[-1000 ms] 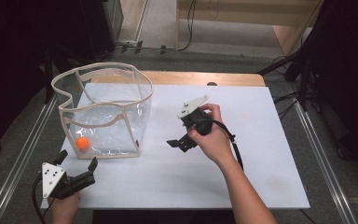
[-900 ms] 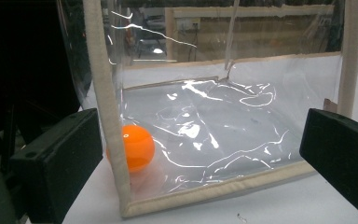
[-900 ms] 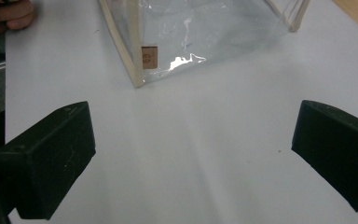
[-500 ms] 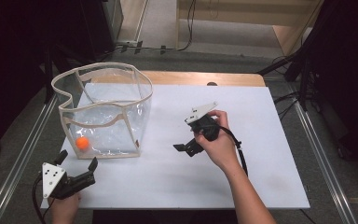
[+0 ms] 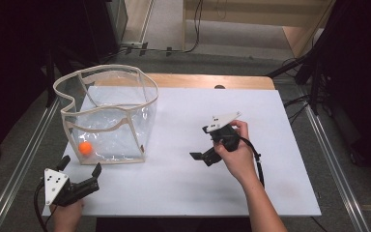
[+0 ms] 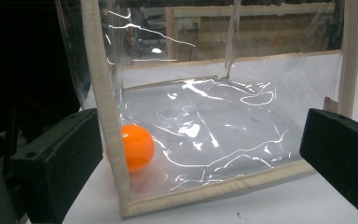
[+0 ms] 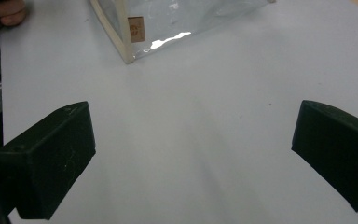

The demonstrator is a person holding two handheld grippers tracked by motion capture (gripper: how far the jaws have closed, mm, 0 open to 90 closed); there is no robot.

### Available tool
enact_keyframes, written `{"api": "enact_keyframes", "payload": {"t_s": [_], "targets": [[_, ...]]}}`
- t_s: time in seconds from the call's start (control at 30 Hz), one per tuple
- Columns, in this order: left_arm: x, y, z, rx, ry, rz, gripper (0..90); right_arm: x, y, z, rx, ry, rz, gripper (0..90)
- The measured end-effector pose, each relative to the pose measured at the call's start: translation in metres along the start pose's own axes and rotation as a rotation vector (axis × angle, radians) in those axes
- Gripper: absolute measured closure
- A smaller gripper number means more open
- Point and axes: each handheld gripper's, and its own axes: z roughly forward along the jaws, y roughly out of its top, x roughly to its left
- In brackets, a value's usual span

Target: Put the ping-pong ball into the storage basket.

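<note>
Orange ball (image 5: 85,148) inside clear bag's (image 5: 125,125) corner

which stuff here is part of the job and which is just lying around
Part of the job:
clear bag
orange ball inside it
left gripper, jaws open
right gripper, jaws open

Just lying about:
cables on the floor
wooden frame behind the table

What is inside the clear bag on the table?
The clear bag holds one orange ball in its near-left corner. Its beige corner trim hides part of the ball in the left gripper view.
</note>
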Motion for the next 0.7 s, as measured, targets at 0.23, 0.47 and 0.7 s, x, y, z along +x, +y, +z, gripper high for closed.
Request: {"api": "enact_keyframes", "payload": {"t_s": [0.23,0.47,0.7], "targets": [[0.0,0.0,0.0,0.0,0.0,0.001,0.0,-0.002,-0.01,-0.006,-0.008,-0.012,0.015,0.0],[-0.001,0.0,0.0,-0.001,0.001,0.002,0.0,-0.003,-0.017,-0.015,-0.021,-0.033,0.023,0.0],[-0.001,0.0,0.0,-0.002,0.003,0.003,0.0,-0.006,-0.032,-0.022,-0.032,-0.055,0.049,0.0]]}}
